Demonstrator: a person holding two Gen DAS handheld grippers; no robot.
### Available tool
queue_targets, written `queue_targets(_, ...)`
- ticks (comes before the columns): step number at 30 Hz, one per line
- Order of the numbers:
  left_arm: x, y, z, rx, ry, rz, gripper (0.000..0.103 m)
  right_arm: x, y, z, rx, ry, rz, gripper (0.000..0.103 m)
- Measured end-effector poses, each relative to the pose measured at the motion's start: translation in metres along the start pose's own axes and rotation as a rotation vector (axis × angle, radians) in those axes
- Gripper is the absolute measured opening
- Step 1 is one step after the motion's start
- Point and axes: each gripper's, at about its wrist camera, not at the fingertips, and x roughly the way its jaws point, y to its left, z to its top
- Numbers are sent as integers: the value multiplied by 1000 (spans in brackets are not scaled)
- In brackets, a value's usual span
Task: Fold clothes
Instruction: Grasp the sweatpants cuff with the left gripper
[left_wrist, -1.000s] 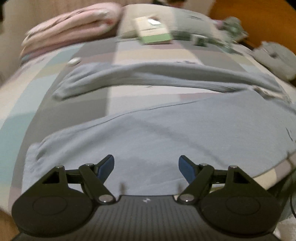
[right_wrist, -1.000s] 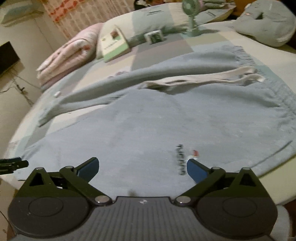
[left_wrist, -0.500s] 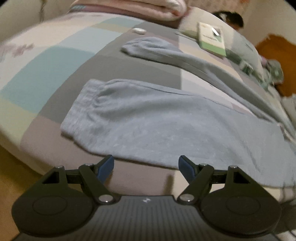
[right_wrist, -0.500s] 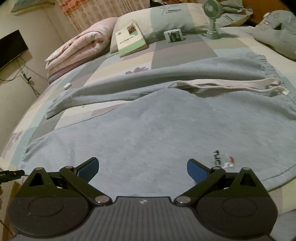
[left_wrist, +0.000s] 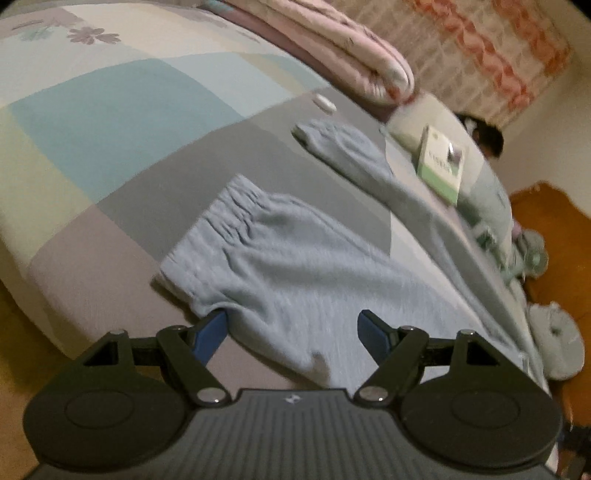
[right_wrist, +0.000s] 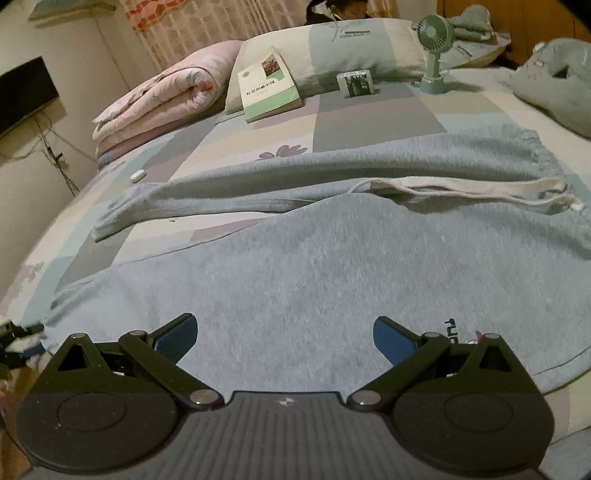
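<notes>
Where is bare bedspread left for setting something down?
Bare bedspread lies between the sweatpants and the pillow, and left of the far cuff below the quilt. The pillow edge is crowded: book, small box, fan.

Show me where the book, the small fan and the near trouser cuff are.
book (right_wrist: 269, 88): right wrist view, middle of its cover.
small fan (right_wrist: 435, 29): right wrist view, round head.
near trouser cuff (left_wrist: 218, 236): left wrist view, gathered hem.
</notes>
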Motion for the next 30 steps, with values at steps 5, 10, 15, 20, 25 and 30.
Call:
queue_targets(5,2,11,-1,-79,-48,-31,74,1,6,-3,-33,13,2,103)
queue_targets(10,-1,25,-7,-175,-98,-57,67,-4,11,-5,-63,5,7,103)
queue_targets(15,-1,38,-2,-258,-113,-73,62,-4,10,-4,-64,5,-6,103)
queue_targets(20,13,38,18,-237,-135,-8,63,-3,11,-4,-53,1,-7,103)
queue_targets(25,20,38,27,-256,-148,-7,67,-4,14,-6,-82,1,-16,103)
queue_targets(30,12,32,12,-229,-135,-27,67,-3,15,-7,-88,10,-7,103)
